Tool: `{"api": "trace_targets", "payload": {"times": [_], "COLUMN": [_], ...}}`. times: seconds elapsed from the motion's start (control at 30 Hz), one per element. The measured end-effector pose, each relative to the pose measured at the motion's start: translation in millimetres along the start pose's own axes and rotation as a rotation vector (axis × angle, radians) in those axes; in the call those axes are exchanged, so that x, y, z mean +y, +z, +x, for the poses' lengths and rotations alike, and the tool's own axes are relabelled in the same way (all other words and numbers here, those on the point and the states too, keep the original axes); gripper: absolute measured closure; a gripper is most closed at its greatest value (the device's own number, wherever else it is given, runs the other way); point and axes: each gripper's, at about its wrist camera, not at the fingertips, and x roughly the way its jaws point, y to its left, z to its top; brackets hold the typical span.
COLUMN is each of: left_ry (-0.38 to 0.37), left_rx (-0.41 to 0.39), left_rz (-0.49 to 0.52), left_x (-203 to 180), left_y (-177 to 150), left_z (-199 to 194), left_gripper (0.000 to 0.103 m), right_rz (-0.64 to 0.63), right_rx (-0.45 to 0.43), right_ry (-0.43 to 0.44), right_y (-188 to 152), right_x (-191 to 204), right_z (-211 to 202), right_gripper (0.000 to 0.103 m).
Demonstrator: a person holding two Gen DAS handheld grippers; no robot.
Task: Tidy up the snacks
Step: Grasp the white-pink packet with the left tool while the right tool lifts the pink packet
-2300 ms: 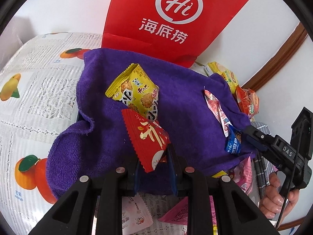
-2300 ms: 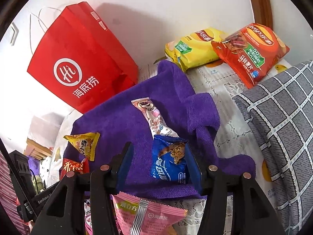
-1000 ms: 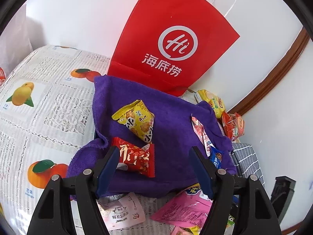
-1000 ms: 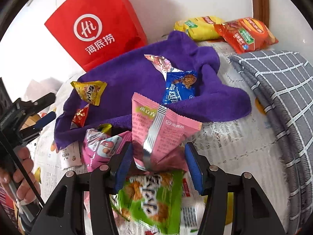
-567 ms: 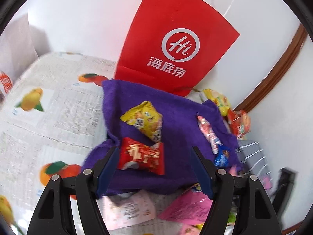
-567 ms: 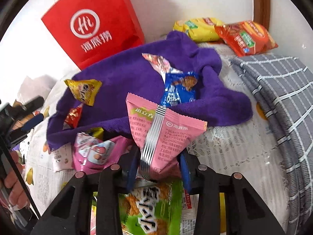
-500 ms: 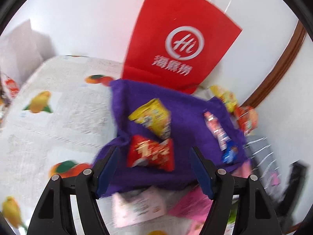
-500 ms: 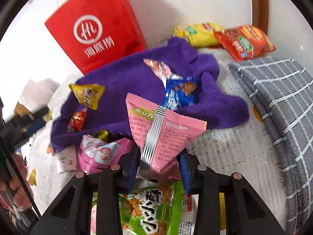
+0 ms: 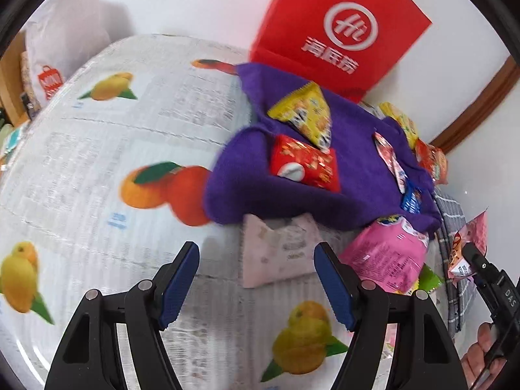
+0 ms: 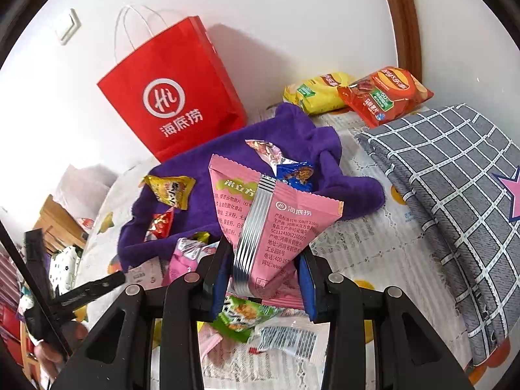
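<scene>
one red bag (image 10: 172, 97); one purple towel (image 10: 224, 149); two claws (image 9: 256, 279)

My left wrist view looks steeply down along fingers (image 9: 182, 279), close over surface (image 9: 97, 136). Right wrist view faces wall. Both share purple towel (image 9: 357, 149) (image 10: 221, 149), red bag (image 9: 341, 29) (image 10: 172, 91).

Left gripper (image 9: 256, 281) fingers apart; right gripper (image 10: 261, 281) fingers clamped.
</scene>
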Motion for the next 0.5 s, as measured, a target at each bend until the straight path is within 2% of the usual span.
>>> {"api": "trace_targets", "payload": {"times": [0.1, 0.17, 0.23, 0.5], "left_ry": [-0.006, 0.024, 0.05, 0.232], "left_rx": [0.026, -0.009, -0.011, -0.035], "left_rz": [-0.001, 0.012, 0.016, 0.098], "left_x": [-9, -16, -23, -51], "left_y": [-4, -7, -6, -10], "left_z": [15, 18, 21, 36], "left_gripper": [0.032, 0.03, 0.022, 0.022], "right_rz": [-0.023, -0.048, -0.079, -0.065], "right_rx": [-0.006, -0.01, -0.022, -0.009], "right_ry": [0.003, 0.012, 0.019, 0.032], "right_y": [-4, -6, -7, -9], "right_x": [-2, -3, -5, -20], "right_z": [-9, -14, -16, -8], "right_gripper": [0.066, 0.065, 0.065, 0.065]}}
